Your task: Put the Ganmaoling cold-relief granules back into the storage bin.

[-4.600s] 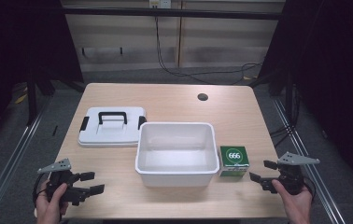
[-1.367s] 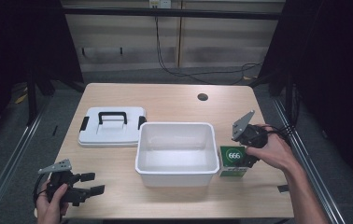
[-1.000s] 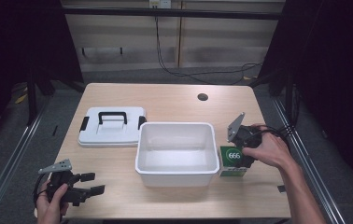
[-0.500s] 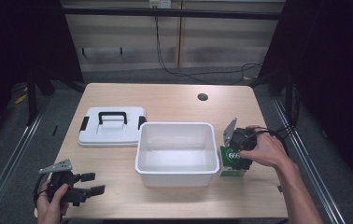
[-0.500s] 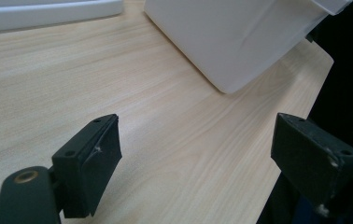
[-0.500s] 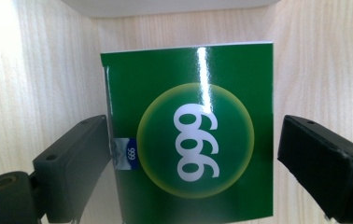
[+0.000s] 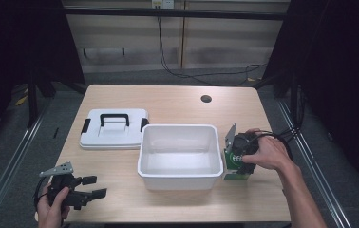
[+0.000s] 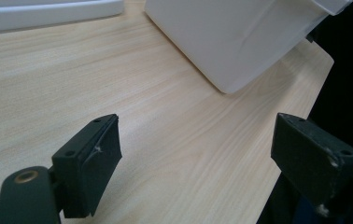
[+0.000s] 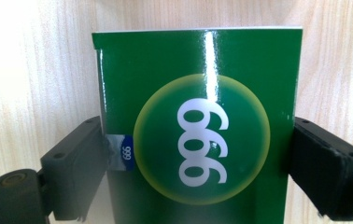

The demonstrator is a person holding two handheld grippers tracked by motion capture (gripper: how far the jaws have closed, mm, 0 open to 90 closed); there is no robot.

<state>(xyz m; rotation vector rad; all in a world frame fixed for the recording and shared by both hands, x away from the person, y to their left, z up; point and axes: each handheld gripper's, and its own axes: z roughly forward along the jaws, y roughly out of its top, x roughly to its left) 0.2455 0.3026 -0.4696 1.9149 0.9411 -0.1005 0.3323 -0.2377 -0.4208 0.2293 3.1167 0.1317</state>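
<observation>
The right hand-held gripper [image 9: 198, 154] clamps the green box [image 9: 198, 130] on the desk [image 7: 177, 204]; lifting it into the white bin [image 7: 177, 175] seems next. The left hand-held gripper [image 8: 198, 158] gapes empty.

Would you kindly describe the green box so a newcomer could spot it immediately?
Find the large white plastic tub mid-table. Against its right wall stands the small glossy green box, between the right gripper's jaws. It alone is green, with white digits in a round emblem.

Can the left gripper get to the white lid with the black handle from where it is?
Probably yes. The left gripper rests open near the table's front corner, and the white lid lies farther back on that side, with bare table between them.
</observation>
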